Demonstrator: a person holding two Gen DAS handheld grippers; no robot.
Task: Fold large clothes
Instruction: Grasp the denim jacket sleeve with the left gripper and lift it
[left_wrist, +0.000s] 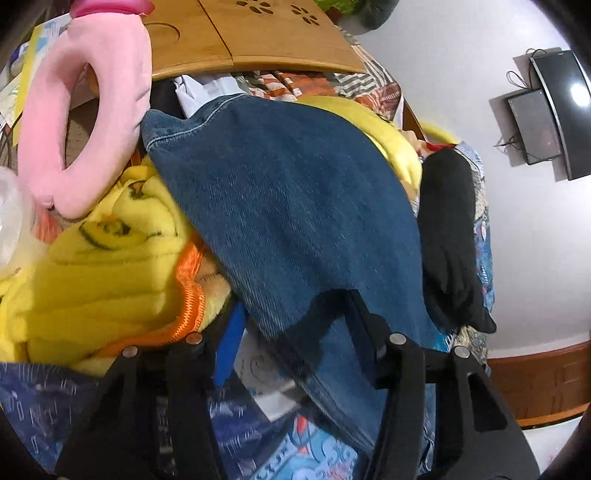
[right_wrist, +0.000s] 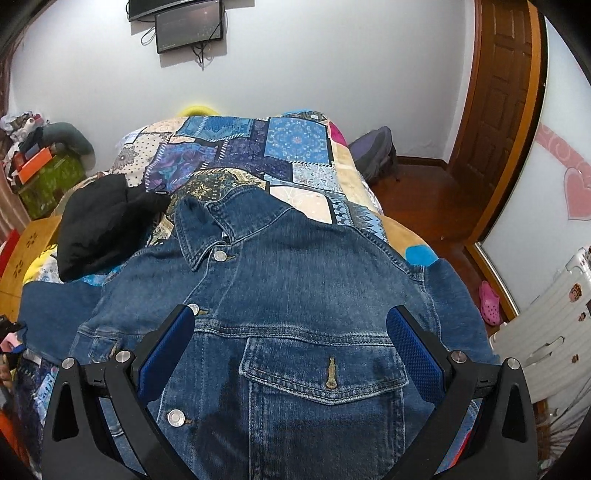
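Plainly, the right gripper stands with its blue-padded fingers spread wide apart, clamping nothing, poised over the chest pocket of the denim jacket, which lies front-up on the patchwork bedspread with its collar at the far end. From the left wrist view, the left gripper has a fold of the jacket's sleeve draped between its fingers, though whether they pinch it I cannot tell; the sleeve lies over a yellow blanket, with a black garment just right.
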